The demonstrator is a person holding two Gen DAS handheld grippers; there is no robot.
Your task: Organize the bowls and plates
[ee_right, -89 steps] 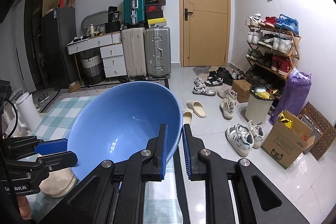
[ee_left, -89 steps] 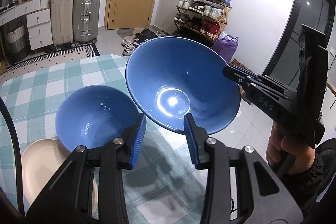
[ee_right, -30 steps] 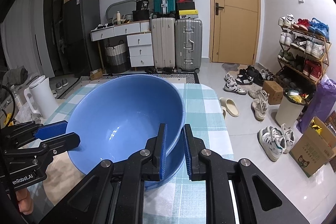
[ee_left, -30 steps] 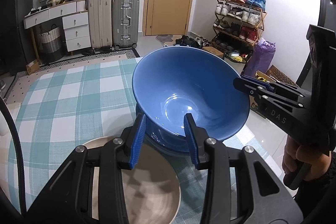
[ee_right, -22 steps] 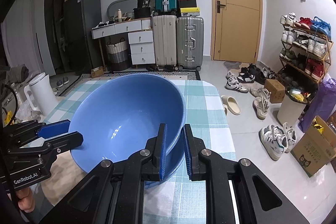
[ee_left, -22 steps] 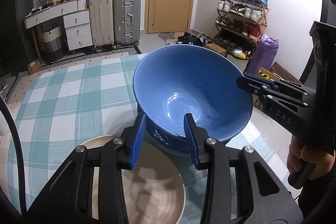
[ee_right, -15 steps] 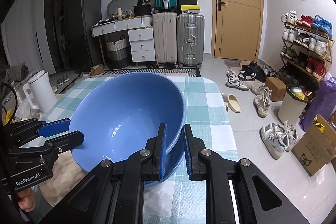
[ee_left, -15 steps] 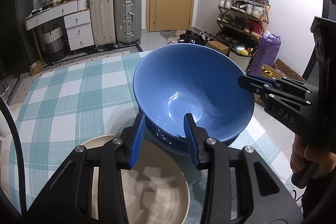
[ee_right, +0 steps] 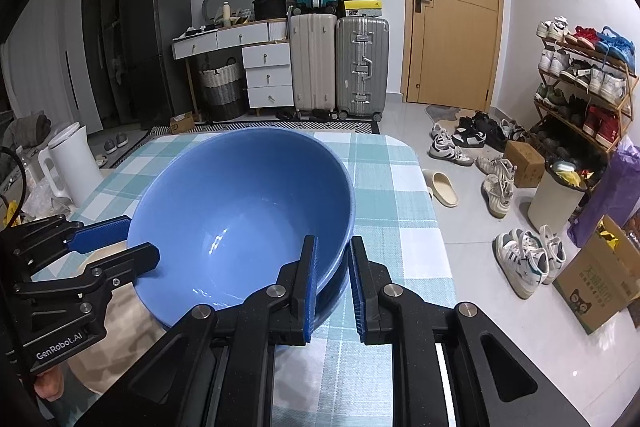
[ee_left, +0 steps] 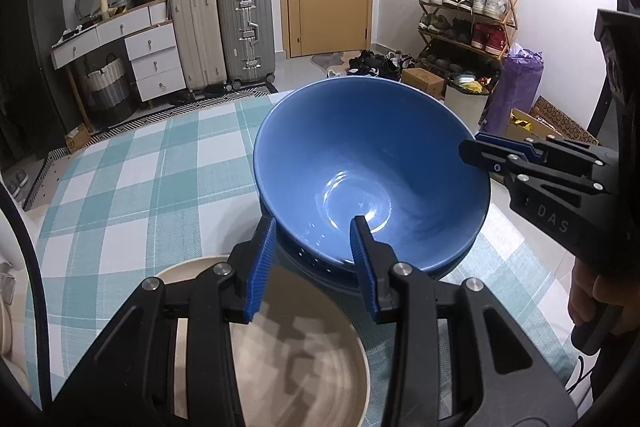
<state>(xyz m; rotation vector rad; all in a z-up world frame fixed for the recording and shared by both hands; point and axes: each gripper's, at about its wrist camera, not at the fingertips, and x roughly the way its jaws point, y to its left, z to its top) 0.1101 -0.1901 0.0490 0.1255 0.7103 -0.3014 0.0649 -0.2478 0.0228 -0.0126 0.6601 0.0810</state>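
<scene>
Far checked cloth (ee_left: 132,187) bare — unobstructed
</scene>
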